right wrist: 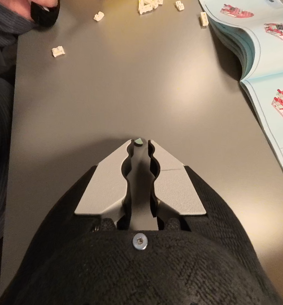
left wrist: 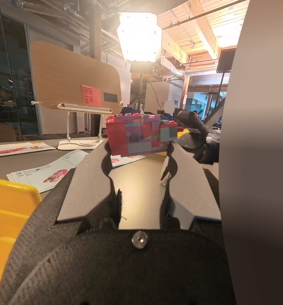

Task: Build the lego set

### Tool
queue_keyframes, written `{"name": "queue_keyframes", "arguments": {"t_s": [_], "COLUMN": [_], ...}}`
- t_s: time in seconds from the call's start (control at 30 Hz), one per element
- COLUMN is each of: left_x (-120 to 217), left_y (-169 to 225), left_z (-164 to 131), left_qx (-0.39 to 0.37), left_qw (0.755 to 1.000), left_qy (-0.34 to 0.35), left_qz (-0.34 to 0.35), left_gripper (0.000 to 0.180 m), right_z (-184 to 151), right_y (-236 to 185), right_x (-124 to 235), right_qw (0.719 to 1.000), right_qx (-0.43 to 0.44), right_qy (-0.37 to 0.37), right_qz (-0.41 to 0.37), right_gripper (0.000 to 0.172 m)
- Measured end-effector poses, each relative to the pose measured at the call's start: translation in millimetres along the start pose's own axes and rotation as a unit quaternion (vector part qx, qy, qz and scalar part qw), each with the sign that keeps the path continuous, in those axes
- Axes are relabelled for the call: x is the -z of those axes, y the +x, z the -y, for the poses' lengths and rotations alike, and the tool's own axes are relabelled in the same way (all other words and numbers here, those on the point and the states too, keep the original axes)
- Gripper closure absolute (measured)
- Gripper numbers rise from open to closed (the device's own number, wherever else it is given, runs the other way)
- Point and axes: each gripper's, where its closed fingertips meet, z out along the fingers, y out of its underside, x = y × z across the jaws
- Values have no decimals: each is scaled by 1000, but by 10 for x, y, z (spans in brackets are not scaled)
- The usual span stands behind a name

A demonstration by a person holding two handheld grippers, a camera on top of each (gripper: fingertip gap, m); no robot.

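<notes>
A brick model [left wrist: 141, 133] is clamped in the left claw [left wrist: 138, 145]; a green tile [right wrist: 138, 141] lies on the desk [right wrist: 137, 82] between the right claw's [right wrist: 140, 142] parted tips, beside the left pad.

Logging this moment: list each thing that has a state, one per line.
Left claw: shut on the brick model, held above the table.
Right claw: open, small green piece lying between its tips.
Booklet: open.
Lamp: on.

Red-purple brick model [left wrist: 141, 134]; yellow bin [left wrist: 8, 212]
</notes>
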Motion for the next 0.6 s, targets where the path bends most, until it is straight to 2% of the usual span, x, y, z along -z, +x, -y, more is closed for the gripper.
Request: {"name": "queue_keyframes", "arguments": {"t_s": [0.2, 0.4, 0.6], "left_x": [-5, -15, -19], "left_y": [13, 28, 53], "left_z": [-4, -12, -11], "left_qx": [-1, 0, 1], "left_qw": [1000, 1000, 1000], "left_qy": [-1, -2, -1], "left_qz": [-1, -4, -10], "left_gripper": [114, 114, 114], "right_z": [-22, -8, 9], "right_y": [-36, -65, -76], "right_x": [-34, -45, -62], "right_qw": [1000, 997, 996], "right_qx": [13, 70, 84], "right_qy": [6, 3, 11], "right_qz": [-9, -23, -1], "right_gripper": [159, 165, 164]}}
